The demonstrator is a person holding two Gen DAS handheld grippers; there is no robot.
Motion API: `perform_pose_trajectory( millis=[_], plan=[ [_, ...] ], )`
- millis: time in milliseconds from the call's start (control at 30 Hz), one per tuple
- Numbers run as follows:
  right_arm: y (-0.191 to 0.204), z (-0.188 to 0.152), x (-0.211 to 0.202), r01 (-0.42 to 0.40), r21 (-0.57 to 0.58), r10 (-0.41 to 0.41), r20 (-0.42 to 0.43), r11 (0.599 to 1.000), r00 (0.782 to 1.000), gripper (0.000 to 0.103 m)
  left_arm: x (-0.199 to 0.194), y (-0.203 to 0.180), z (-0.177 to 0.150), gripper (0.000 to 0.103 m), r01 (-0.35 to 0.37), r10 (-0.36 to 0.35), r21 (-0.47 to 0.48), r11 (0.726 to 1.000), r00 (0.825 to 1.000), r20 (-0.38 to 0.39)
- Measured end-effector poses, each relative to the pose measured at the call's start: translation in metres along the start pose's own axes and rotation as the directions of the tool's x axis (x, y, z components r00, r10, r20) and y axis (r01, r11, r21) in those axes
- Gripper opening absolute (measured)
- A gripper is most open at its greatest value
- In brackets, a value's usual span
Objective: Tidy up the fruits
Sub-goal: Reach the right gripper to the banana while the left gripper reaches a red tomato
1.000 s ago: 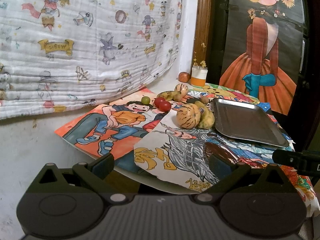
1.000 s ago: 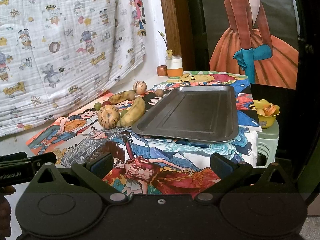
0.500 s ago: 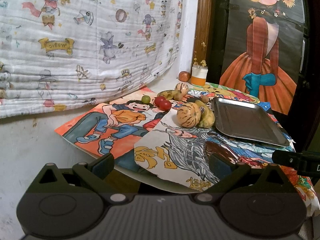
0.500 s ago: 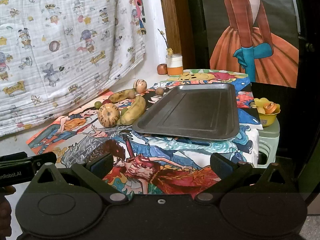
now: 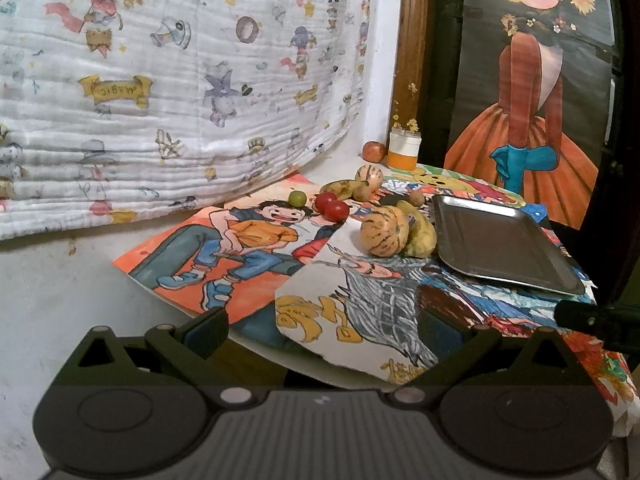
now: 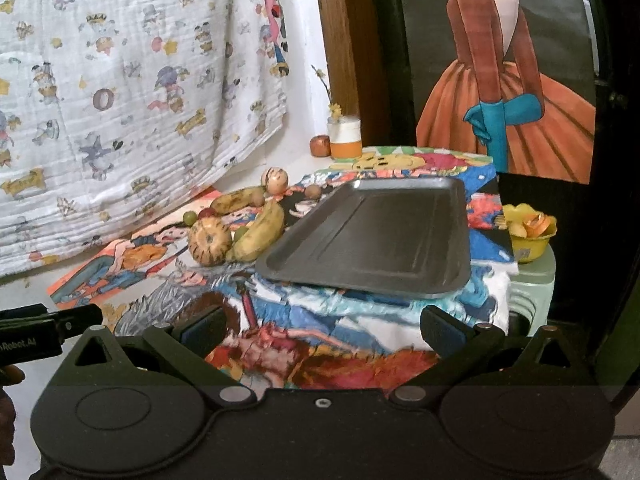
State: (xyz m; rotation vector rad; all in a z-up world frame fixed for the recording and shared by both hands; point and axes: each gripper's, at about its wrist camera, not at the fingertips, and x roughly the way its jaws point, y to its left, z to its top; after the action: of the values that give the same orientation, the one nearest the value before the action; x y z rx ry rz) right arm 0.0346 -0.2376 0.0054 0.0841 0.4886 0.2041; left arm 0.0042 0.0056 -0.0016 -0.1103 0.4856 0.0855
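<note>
A cluster of fruit lies on the picture-covered table left of an empty grey metal tray (image 5: 500,244) (image 6: 372,236): a striped round melon (image 5: 385,230) (image 6: 210,241), a banana (image 5: 420,234) (image 6: 260,232) against it, two red tomatoes (image 5: 332,207), a green grape (image 5: 297,198), a second banana (image 5: 344,188) (image 6: 236,201), a pale striped fruit (image 5: 369,175) (image 6: 274,179) and a small brown fruit (image 6: 313,191). My left gripper (image 5: 324,330) is open at the table's near edge, well short of the fruit. My right gripper (image 6: 322,330) is open before the tray's near rim. Neither holds anything.
A patterned white cloth (image 5: 160,80) hangs behind the table at left. A red apple (image 5: 374,151) and a white-and-orange jar (image 5: 405,148) stand at the back corner. A yellow bowl (image 6: 528,236) of peels sits on a green stool to the right. Dark doorway with a poster at the back right.
Both grippers have drifted slightly forward and up, so the table sits a little closer and lower in view. Nothing on the table has moved.
</note>
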Motion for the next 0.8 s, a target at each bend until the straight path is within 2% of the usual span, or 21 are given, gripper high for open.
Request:
perform_pose_trajectory(
  millis=[233,500,633,800],
  plan=[
    [-0.011,0.036,0.015,-0.042,-0.028,0.042,-0.023,0.999,0.999,0.103,0.016,0.004,0.022,0.103,0.012,-0.012,0.016,1.000,1.000,-0.011],
    [-0.028,0.088,0.053,-0.102,-0.026,0.099,-0.088,0.994,0.991,0.103,0.045,0.004,0.052,0.103,0.066,-0.064,0.052,0.996,0.997,-0.043],
    [-0.025,0.114,0.078,-0.139,-0.073,0.130,-0.119,0.988,0.984,0.102,0.063,0.011,0.070,0.103,0.085,-0.085,0.009,0.996,0.994,-0.066],
    [-0.009,0.133,0.113,-0.180,-0.175,0.155,-0.148,0.968,0.977,0.102,0.097,0.028,0.099,0.103,0.096,-0.106,-0.090,0.991,0.988,-0.112]
  ],
)
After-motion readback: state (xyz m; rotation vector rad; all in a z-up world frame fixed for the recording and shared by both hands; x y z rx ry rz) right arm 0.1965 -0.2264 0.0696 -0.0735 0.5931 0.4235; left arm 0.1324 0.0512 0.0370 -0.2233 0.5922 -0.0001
